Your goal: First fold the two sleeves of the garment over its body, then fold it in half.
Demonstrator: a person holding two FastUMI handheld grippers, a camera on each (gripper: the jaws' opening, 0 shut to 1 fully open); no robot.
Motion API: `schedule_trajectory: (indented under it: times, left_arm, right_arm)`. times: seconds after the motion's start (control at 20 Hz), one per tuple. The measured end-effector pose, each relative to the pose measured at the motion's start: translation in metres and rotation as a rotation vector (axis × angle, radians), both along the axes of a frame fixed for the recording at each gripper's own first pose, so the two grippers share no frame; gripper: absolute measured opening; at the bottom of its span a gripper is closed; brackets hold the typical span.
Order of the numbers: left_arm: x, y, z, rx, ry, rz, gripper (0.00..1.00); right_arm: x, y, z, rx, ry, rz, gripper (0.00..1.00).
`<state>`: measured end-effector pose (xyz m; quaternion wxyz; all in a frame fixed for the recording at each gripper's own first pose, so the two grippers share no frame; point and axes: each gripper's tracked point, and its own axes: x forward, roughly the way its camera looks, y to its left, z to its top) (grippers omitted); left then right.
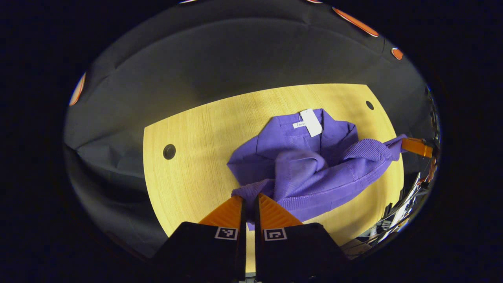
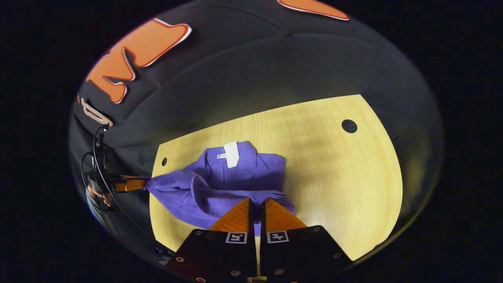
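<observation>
Purple garment (image 1: 314, 165) bunched at centre-right of the left gripper view, on the pale wooden worktop (image 1: 188, 157), white tag (image 1: 311, 122) near its collar. Left gripper (image 1: 249, 198) at bottom centre, narrow, pinching a corner of ribbed hem. Right gripper (image 2: 257, 202) at bottom centre of its view, likewise clamped on hem fabric, lifted.

Tag (image 1: 311, 122) print too small

The garment (image 1: 314, 165) lies on the table (image 1: 188, 157), near its front edge. A tag (image 1: 311, 122) sits on the garment's far end.
</observation>
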<state>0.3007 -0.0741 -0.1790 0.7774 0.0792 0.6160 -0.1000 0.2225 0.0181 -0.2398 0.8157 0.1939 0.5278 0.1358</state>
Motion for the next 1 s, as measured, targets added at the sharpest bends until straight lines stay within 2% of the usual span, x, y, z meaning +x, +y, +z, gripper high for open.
schedule_trajectory:
  times: [0.15,0.2,0.3,0.4,0.45,0.5,0.55,0.6,0.65,0.7,0.85,0.95,1.0]
  left_arm:
    - [0.035,-0.005,-0.009,0.045,-0.051,-0.057,0.1]
    - [0.056,-0.007,-0.016,0.057,-0.123,-0.052,0.1]
    - [0.069,-0.003,-0.016,0.074,-0.241,0.016,0.17]
    - [0.078,0.01,-0.009,0.099,-0.34,0.087,0.41]
    - [0.081,0.021,0.0,0.102,-0.402,0.134,0.53]
    - [0.074,0.019,0.01,0.094,-0.439,0.165,0.52]
    - [0.065,0.022,0.018,0.069,-0.485,0.198,0.59]
    - [0.062,0.03,0.031,0.063,-0.539,0.231,0.81]
    - [0.053,0.035,0.046,0.053,-0.587,0.249,0.96]
    - [0.045,0.038,0.061,0.047,-0.628,0.253,0.95]
    - [0.013,0.022,0.107,0.024,-0.789,0.24,0.96]
    - [-0.008,0.007,0.125,-0.005,-0.835,0.245,0.96]
    - [-0.028,-0.014,0.141,-0.068,-0.857,0.246,0.97]
  right_arm:
    - [0.034,0.011,-0.018,-0.008,0.016,-0.003,0.04]
    - [0.052,0.012,-0.025,-0.023,-0.002,-0.039,0.05]
    - [0.072,0.013,-0.02,-0.002,-0.051,-0.106,0.1]
    - [0.084,0.008,-0.012,-0.003,-0.12,-0.153,0.17]
    - [0.085,0.002,-0.006,-0.007,-0.151,-0.16,0.24]
    - [0.084,0.0,0.0,-0.015,-0.183,-0.152,0.32]
    - [0.077,-0.003,0.008,-0.044,-0.219,-0.135,0.38]
    - [0.074,-0.007,0.012,-0.069,-0.245,-0.129,0.45]
    - [0.068,-0.009,0.024,-0.087,-0.29,-0.132,0.43]
    - [0.064,-0.01,0.035,-0.091,-0.33,-0.137,0.63]
    - [0.045,-0.016,0.08,-0.164,-0.498,-0.152,0.87]
    - [0.029,-0.012,0.103,-0.178,-0.565,-0.142,0.93]
    - [0.015,-0.008,0.12,-0.18,-0.613,-0.138,0.84]
